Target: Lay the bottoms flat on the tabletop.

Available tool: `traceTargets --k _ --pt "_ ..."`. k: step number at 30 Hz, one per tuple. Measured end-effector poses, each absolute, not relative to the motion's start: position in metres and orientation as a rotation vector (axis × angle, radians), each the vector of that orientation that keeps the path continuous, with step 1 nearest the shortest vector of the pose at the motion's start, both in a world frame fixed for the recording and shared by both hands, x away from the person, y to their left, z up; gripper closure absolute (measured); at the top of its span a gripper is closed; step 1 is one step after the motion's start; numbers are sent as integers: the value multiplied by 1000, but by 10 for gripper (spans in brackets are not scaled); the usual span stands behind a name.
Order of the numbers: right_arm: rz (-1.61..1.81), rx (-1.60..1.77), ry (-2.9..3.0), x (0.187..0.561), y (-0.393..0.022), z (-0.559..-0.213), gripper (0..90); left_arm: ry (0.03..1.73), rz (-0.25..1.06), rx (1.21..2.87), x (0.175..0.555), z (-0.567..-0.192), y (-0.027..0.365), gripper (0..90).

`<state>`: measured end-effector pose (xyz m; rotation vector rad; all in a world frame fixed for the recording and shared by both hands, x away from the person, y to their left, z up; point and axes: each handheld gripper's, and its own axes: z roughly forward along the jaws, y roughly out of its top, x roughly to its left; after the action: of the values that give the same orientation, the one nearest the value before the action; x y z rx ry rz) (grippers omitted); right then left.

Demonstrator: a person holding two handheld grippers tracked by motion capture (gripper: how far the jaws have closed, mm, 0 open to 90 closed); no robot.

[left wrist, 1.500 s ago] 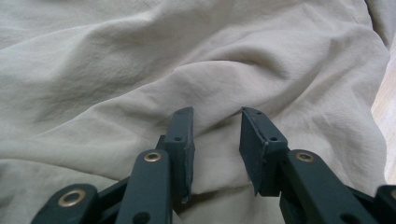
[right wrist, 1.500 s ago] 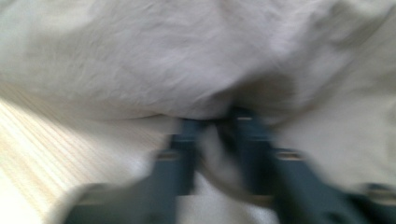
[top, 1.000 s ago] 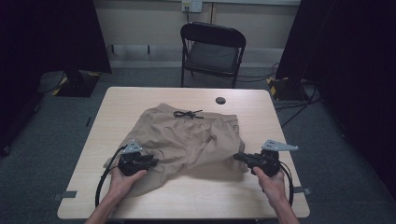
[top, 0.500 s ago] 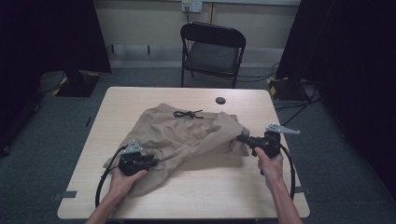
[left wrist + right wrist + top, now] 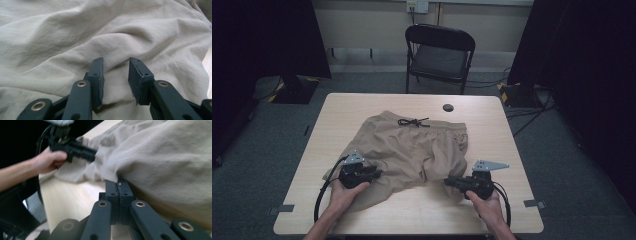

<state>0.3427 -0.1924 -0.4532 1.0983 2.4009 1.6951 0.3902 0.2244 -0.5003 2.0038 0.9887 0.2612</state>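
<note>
Tan shorts (image 5: 412, 147) lie spread on the wooden table (image 5: 497, 120), waistband and black drawstring (image 5: 413, 121) at the far side. My left gripper (image 5: 374, 172) lies on the near left leg; in the left gripper view its jaws (image 5: 116, 65) stand partly apart with a thick fold of the cloth (image 5: 117, 82) pinched between the pads. My right gripper (image 5: 448, 181) sits low near the front edge, its jaws (image 5: 117, 183) shut on the hem of the right leg (image 5: 162, 162). The right gripper view also shows the left gripper (image 5: 93, 153) in a hand against the cloth.
A small black disc (image 5: 448, 107) lies on the table beyond the waistband. A black folding chair (image 5: 439, 52) stands behind the table. Cables loop from both grippers over the front edge. Bare wood shows at the right side and along the front.
The right gripper lifted the right leg up and away, then came back down toward the front edge and a little left, still holding it. The left gripper stayed put.
</note>
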Motion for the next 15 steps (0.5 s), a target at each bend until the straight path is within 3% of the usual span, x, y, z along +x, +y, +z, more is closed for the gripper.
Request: traceTargets --k 1,3,5,8,9,15 --pt "1672 1107 2411 337 -193 -456 815 989 260 2005 390 -500 225 651" --pt "1644 1117 2408 336 -194 -457 791 990 260 2005 390 -500 224 651" --pt "1620 1112 2401 332 -202 -458 680 991 264 2005 390 -500 224 651" --pt "1623 1095 2372 330 -209 -453 637 995 266 2006 390 -500 224 650" --pt "1618 1096 2346 330 -214 -447 586 992 272 2016 389 -498 222 647" --pt "1637 1118 2238 341 -230 -433 542 919 272 1962 382 -483 216 692"
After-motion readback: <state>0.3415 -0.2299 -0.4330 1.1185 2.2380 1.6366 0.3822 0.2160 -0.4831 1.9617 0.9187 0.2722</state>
